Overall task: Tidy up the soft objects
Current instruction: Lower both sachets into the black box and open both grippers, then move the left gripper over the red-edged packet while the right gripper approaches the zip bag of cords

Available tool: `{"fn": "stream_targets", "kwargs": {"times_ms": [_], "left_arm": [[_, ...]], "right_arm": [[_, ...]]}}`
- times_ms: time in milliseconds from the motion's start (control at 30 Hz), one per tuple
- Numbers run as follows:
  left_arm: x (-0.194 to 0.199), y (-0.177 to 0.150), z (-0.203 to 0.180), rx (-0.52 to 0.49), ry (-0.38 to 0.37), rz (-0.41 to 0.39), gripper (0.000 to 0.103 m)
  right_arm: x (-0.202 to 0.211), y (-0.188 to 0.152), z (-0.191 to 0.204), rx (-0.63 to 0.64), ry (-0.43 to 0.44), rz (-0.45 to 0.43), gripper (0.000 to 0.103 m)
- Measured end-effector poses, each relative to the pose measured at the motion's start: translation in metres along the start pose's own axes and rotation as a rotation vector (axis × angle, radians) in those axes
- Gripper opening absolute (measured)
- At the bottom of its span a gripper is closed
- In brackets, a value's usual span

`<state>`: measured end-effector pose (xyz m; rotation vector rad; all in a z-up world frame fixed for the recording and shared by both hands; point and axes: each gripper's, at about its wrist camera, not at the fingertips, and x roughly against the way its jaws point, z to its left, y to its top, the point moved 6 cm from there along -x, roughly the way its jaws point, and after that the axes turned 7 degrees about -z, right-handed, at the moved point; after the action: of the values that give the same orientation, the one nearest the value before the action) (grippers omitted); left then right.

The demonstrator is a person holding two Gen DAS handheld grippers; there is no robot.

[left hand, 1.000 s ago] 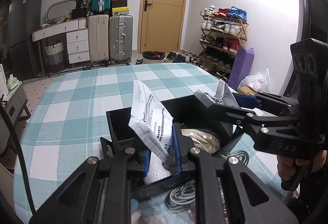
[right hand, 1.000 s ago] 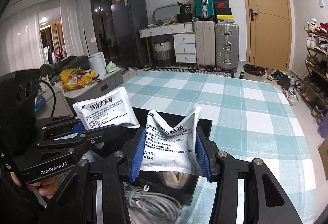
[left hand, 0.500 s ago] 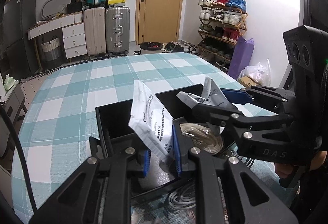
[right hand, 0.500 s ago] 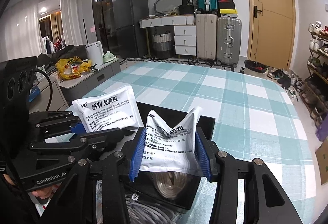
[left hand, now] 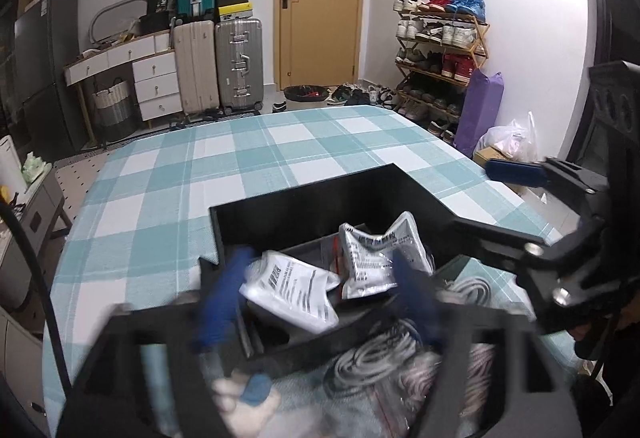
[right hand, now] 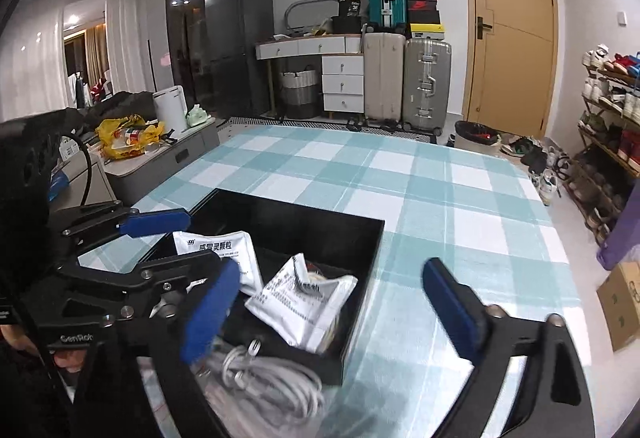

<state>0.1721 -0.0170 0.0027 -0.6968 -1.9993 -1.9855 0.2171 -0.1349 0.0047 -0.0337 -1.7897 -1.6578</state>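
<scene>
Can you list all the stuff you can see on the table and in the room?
medicine packets: two, white with dark print, lying loose in the black box
black box: one, black, on the table, near edge
cable bundle: one, pale grey, in front of the box
table: one, teal and white check cloth
suitcases: three, beige, silver and teal, by the far wall
drawers: one unit, white, left of the suitcases
door: one, tan, closed
shoe rack: one, wooden, full of shoes
left gripper: fingers blue-padded, opening, gripping nothing
right gripper: fingers blue-padded, opening, gripping nothing
</scene>
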Motion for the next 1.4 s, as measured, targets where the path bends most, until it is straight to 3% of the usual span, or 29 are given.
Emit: {"fn": "stream_targets", "kwargs": {"times_ms": [33,200,533,867,1400], "left_arm": [[0.006,-0.001,0.002,0.006,0.013,-0.010,0.095],[0.023,-0.008,0.002,0.005,0.021,-0.021,0.103],[0.063,-0.021,0.001,0.001,0.036,-0.053,0.103],[0.080,-0.045,0.007,0.024,0.059,-0.034,0.103],[0.079,-0.082,0.003,0.032,0.052,0.059,0.103]], "right_arm": [[0.007,-0.002,0.002,0.007,-0.008,-0.006,0.102],[0.029,-0.016,0.011,0.010,-0.011,0.015,0.102],[0.057,-0.038,0.028,0.007,0.011,0.029,0.102],[0.059,-0.054,0.041,0.013,0.052,0.061,0.102],[0.055,-0.067,0.042,0.013,0.065,0.109,0.102]]}}
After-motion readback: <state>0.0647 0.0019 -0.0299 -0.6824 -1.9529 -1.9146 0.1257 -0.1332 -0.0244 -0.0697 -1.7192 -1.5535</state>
